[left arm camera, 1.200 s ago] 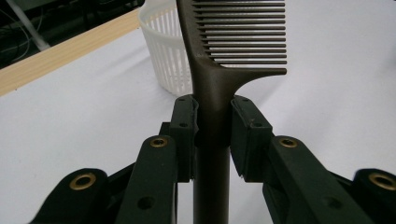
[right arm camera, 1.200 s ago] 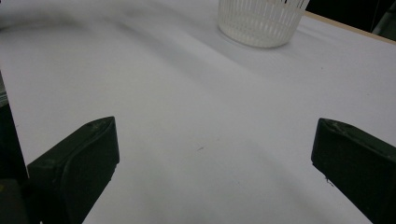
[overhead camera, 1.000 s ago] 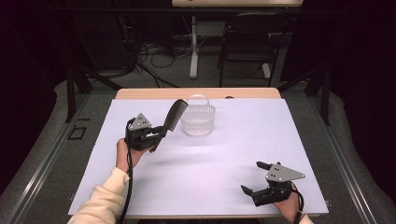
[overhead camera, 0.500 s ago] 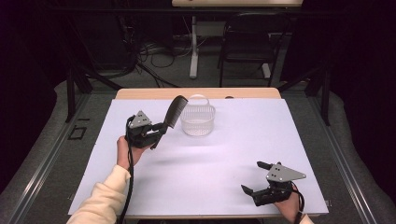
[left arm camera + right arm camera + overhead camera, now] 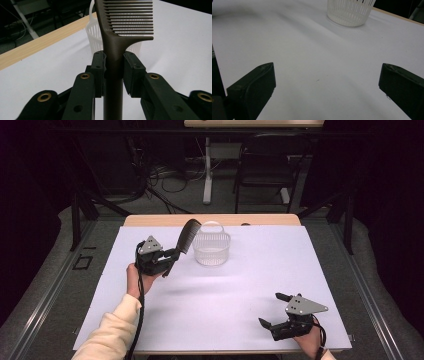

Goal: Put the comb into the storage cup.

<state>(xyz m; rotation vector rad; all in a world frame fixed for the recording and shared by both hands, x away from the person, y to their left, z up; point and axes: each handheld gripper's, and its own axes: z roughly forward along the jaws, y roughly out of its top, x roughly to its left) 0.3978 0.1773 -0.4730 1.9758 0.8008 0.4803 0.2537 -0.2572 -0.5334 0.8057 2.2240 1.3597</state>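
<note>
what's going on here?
A person works at a table covered with a white sheet, a gripper in each hand. The left gripper is shut on the handle of a dark comb, holding it tilted up just left of a white slatted basket. The right gripper sits near the table's front right corner, jaws open with nothing between them.

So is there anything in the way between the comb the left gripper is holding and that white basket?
Nothing visible. The left gripper is shut on the comb by its handle, with the toothed end raised beside the white basket. The basket's top is open, and only bare white table cover lies around it.
</note>
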